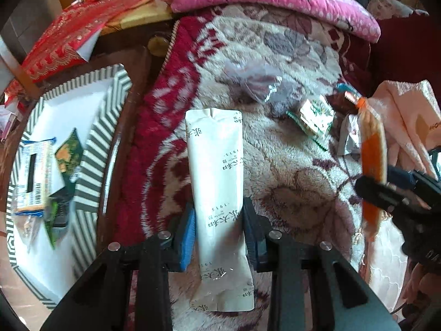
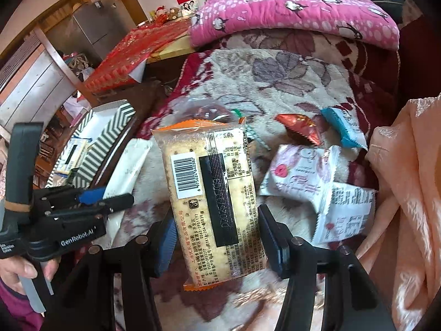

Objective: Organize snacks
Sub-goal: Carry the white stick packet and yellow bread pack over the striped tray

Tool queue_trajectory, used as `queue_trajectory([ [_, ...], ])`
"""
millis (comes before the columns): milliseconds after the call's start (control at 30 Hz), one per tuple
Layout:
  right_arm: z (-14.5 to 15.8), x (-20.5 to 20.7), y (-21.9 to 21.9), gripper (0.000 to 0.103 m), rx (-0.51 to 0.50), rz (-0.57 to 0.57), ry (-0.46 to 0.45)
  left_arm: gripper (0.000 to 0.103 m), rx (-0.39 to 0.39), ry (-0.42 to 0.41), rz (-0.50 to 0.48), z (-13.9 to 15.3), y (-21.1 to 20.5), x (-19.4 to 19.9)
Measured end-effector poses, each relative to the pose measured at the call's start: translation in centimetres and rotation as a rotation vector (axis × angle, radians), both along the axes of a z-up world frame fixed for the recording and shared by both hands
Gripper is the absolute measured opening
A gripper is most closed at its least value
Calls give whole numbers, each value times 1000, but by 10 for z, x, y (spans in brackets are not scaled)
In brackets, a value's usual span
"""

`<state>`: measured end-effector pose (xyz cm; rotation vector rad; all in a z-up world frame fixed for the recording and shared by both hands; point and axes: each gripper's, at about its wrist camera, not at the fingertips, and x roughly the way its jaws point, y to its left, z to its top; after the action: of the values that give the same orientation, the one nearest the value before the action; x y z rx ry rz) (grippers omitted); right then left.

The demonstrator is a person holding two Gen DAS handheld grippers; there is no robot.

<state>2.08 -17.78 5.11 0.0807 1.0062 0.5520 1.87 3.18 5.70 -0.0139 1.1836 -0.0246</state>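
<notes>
My left gripper [image 1: 219,231] is shut on a long white snack pouch [image 1: 217,182] and holds it above the flowered blanket [image 1: 289,165]. My right gripper [image 2: 217,237] is shut on an orange-edged cracker pack [image 2: 212,190] with a barcode. That pack shows edge-on in the left wrist view [image 1: 372,151]. A striped box [image 1: 91,143] at the left holds a blue cracker pack [image 1: 34,176] and a green packet [image 1: 69,151]. Loose snacks lie on the blanket: a green packet [image 1: 314,118], a clear wrapper [image 1: 256,82], white-pink packets [image 2: 300,171], a red candy [image 2: 300,129], a blue packet [image 2: 344,129].
A pink penguin quilt [image 2: 289,8] lies at the back of the blanket. A peach cloth [image 2: 408,193] is at the right. A red patterned paper [image 1: 63,41] hangs over a wooden table edge behind the box. The left gripper [image 2: 104,195] shows in the right wrist view.
</notes>
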Motion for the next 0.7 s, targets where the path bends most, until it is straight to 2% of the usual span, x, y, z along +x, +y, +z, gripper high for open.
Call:
queue_trajectory([
  [200,7,-10,17,60,12,30,0,30,17,-46,14,23,12,-11],
  [700,33,-19,77,60,11,144,-26,30,24,-120,106,54,67,-33],
])
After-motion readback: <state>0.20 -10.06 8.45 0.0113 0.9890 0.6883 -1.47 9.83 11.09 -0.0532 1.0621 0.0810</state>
